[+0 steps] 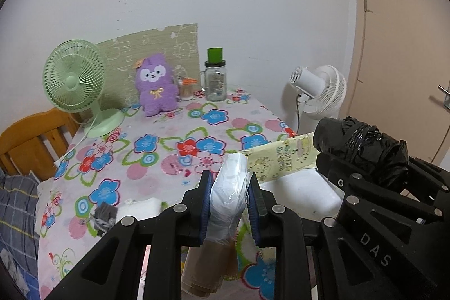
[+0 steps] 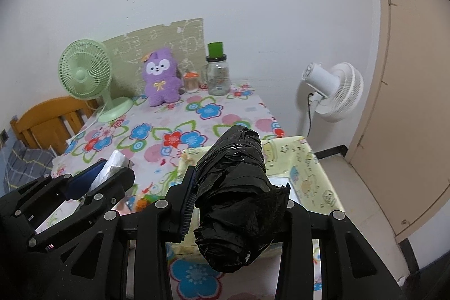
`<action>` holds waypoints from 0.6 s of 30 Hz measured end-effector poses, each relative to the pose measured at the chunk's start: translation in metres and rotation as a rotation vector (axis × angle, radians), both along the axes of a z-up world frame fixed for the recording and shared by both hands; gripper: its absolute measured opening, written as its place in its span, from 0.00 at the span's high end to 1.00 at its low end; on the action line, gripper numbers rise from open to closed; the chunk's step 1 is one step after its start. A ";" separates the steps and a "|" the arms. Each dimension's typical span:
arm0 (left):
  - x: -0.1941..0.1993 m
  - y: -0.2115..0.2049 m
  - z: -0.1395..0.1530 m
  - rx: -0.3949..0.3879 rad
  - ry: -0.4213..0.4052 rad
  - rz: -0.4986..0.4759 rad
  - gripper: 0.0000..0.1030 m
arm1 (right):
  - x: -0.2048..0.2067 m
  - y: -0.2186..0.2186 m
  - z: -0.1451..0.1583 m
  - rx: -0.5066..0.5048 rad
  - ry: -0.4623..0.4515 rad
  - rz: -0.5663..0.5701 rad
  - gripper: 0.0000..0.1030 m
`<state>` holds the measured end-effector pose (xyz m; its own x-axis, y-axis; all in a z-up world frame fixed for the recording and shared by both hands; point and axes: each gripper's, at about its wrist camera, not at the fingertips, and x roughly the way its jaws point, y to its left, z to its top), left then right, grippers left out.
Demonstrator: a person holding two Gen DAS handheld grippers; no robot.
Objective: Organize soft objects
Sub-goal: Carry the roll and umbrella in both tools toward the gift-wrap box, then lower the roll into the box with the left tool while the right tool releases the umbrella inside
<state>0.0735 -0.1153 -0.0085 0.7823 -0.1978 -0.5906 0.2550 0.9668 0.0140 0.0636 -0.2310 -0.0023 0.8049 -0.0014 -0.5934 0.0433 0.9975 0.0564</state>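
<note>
A roll of white plastic bags [image 1: 229, 196] is pinched between the blue pads of the left gripper [image 1: 230, 205], whose jaws are pressed against both of its sides. The roll is held upright above the near part of the desk [image 1: 168, 131], with a brown cardboard core seen below the jaws. In the right wrist view the same roll [image 2: 111, 166] is seen at the left, held in the left gripper [image 2: 101, 176].

A crumpled roll of black plastic bags [image 2: 236, 187] is gripped by the right gripper [image 2: 236, 204]; one blue pad is seen pressed against its left side, while the other finger is hidden behind the black plastic. This roll is held above a pale yellow box [image 2: 309, 173] printed with cartoon figures, which is set at the near right corner of the desk. In the left wrist view the black roll [image 1: 360, 148] and the right gripper [image 1: 365, 187] are seen just beside the left gripper, to its right, with the yellow box [image 1: 281, 159] behind them.

The desk is covered with a flowered cloth in blue, red, pink and green. At its far edge, against the wall, a purple plush toy [image 1: 156, 85] is seated upright. A green desk fan [image 1: 74, 83] is placed to its left, and a glass jar with a green lid [image 1: 216, 78] to its right, with a small container [image 1: 187, 89] between toy and jar. A patterned green board [image 1: 157, 47] is propped behind them. A white standing fan [image 1: 320, 92] is seen beyond the desk on the right, near a beige door [image 1: 407, 47]. A wooden bed frame [image 1: 31, 139] and checked bedding [image 1: 14, 210] are seen at the left.
</note>
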 end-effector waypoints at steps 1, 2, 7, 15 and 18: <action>0.002 -0.005 -0.001 0.002 0.002 -0.007 0.78 | 0.000 -0.004 0.000 0.001 0.000 -0.006 0.60; 0.002 -0.008 0.000 0.003 0.002 -0.011 0.78 | 0.001 -0.007 0.000 0.000 -0.001 -0.011 0.60; 0.009 -0.025 -0.002 0.008 0.005 -0.038 0.78 | 0.004 -0.025 -0.001 0.007 0.000 -0.035 0.60; 0.022 -0.052 -0.014 0.016 0.045 -0.098 0.78 | 0.015 -0.047 -0.006 0.006 0.009 -0.062 0.60; 0.029 -0.063 -0.021 0.025 0.062 -0.117 0.78 | 0.021 -0.049 -0.009 0.002 0.013 -0.058 0.59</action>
